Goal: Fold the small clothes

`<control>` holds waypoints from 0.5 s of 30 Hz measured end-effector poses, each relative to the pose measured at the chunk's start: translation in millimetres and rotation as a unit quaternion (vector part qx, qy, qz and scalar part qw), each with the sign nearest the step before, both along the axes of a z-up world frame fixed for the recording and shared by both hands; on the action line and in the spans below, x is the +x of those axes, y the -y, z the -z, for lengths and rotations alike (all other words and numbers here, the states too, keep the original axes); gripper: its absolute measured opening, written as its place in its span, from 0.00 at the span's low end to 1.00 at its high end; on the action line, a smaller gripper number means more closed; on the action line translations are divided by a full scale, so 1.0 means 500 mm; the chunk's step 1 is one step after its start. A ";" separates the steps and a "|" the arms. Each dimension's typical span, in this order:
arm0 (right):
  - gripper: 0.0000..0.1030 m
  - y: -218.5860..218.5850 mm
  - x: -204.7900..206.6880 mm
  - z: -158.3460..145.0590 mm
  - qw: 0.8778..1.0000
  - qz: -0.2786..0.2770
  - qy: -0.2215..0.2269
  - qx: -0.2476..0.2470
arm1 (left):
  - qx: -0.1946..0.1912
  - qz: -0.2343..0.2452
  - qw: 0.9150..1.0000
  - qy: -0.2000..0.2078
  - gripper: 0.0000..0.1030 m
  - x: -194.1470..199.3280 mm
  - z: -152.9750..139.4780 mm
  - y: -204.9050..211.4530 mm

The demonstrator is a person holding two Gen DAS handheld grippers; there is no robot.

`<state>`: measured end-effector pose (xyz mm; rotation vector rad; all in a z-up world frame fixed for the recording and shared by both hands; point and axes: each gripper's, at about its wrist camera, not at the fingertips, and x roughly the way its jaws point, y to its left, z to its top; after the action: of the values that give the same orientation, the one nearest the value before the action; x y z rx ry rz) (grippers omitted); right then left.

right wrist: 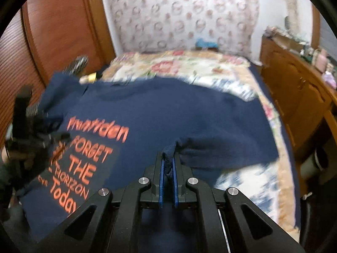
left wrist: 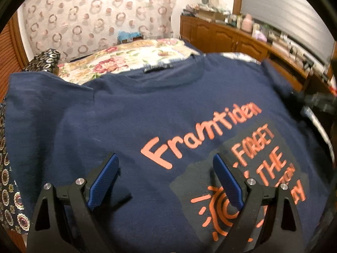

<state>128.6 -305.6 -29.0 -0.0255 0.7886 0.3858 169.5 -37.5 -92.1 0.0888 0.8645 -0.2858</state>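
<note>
A navy T-shirt (left wrist: 130,113) with orange lettering lies spread front-up on a floral bedspread (left wrist: 130,57). My left gripper (left wrist: 166,164) hovers over its lower front, jaws wide open with nothing between the blue pads. In the right wrist view the same navy T-shirt (right wrist: 172,109) fills the middle. My right gripper (right wrist: 167,160) is shut on a pinched fold of the shirt's right edge, and the cloth bunches up between the pads. The left gripper (right wrist: 31,130) shows as a dark blur at the left of that view.
The floral bedspread (right wrist: 189,63) extends beyond the shirt to a patterned curtain (left wrist: 94,14). A wooden cabinet (left wrist: 227,38) with clutter on top runs along the right. A dark patterned cloth (left wrist: 8,181) lies at the bed's left edge. A wooden door (right wrist: 59,31) stands left.
</note>
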 end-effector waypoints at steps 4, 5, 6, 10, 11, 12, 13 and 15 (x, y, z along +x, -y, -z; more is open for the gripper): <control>0.07 -0.010 -0.004 0.046 1.000 0.003 -0.024 -0.006 | -0.009 -0.005 1.000 0.025 0.89 -0.009 -0.025 -0.009; 0.07 -0.009 -0.006 0.051 1.000 0.004 -0.026 -0.007 | -0.008 -0.006 0.999 0.032 0.89 -0.011 -0.031 -0.009; 0.07 -0.009 -0.009 0.055 1.000 0.006 -0.027 -0.006 | -0.009 -0.005 0.999 0.038 0.89 -0.012 -0.037 -0.006; 0.13 -0.003 0.001 0.047 1.000 0.015 -0.027 -0.006 | -0.027 0.003 0.999 0.047 0.89 -0.016 -0.056 -0.001; 0.17 -0.013 0.010 0.031 0.999 0.019 -0.025 -0.006 | -0.031 0.005 0.998 0.048 0.89 -0.018 -0.060 0.000; 0.20 -0.010 0.010 0.022 0.999 0.023 -0.022 -0.006 | -0.034 0.008 0.998 0.050 0.89 -0.020 -0.065 0.001; 0.29 -0.006 0.009 0.010 0.999 0.028 -0.016 -0.007 | -0.036 0.010 0.998 0.053 0.89 -0.021 -0.070 0.003; 0.47 -0.002 0.013 -0.020 0.999 0.033 -0.005 -0.006 | -0.042 0.014 0.997 0.055 0.89 -0.025 -0.075 0.005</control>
<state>135.2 -304.8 -19.2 -0.0094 0.8004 0.3194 156.8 -39.9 -54.5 0.0382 0.7405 -0.3403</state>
